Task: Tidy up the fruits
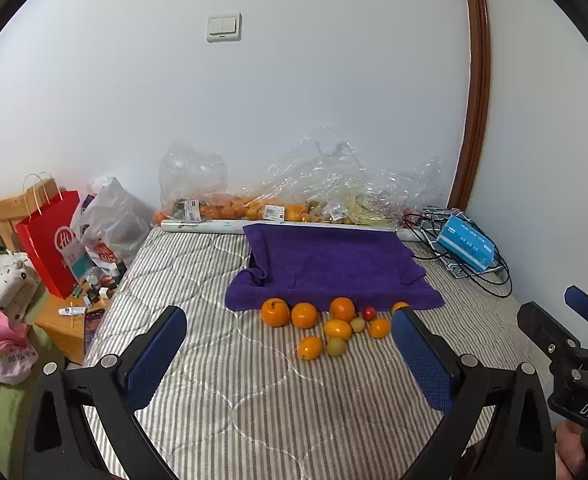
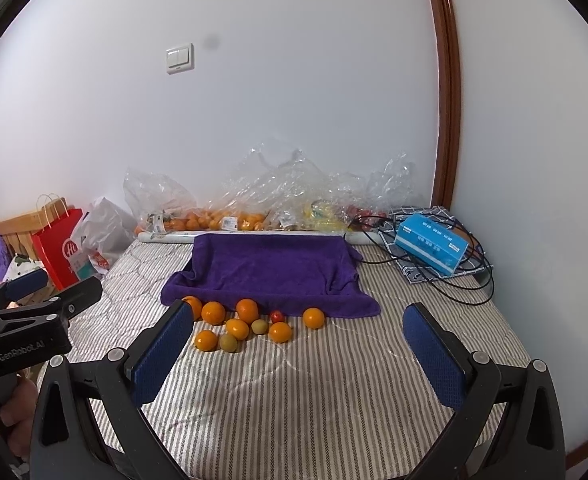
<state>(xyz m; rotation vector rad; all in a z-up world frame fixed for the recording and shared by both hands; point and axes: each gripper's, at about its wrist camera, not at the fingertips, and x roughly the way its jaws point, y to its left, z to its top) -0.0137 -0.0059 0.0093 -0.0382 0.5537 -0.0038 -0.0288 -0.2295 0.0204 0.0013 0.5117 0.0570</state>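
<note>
Several loose fruits lie on the striped mattress in front of a purple towel [image 1: 334, 264] [image 2: 269, 268]: oranges [image 1: 275, 312] [image 2: 213, 312], smaller yellow-orange fruits [image 1: 338, 329] [image 2: 237, 328], two greenish fruits [image 1: 336, 346] [image 2: 228, 343] and a small red fruit [image 1: 369, 313] [image 2: 277, 316]. One orange [image 2: 313, 317] sits apart to the right. My left gripper [image 1: 289, 356] is open and empty, held short of the fruits. My right gripper [image 2: 298, 356] is open and empty, to the right of the left one.
Clear plastic bags of more fruit [image 1: 253, 208] [image 2: 221, 218] line the wall behind the towel. A blue box [image 1: 466, 246] [image 2: 432, 246] and black cables lie at the back right. A red paper bag [image 1: 49, 240] and clutter stand on a nightstand at the left.
</note>
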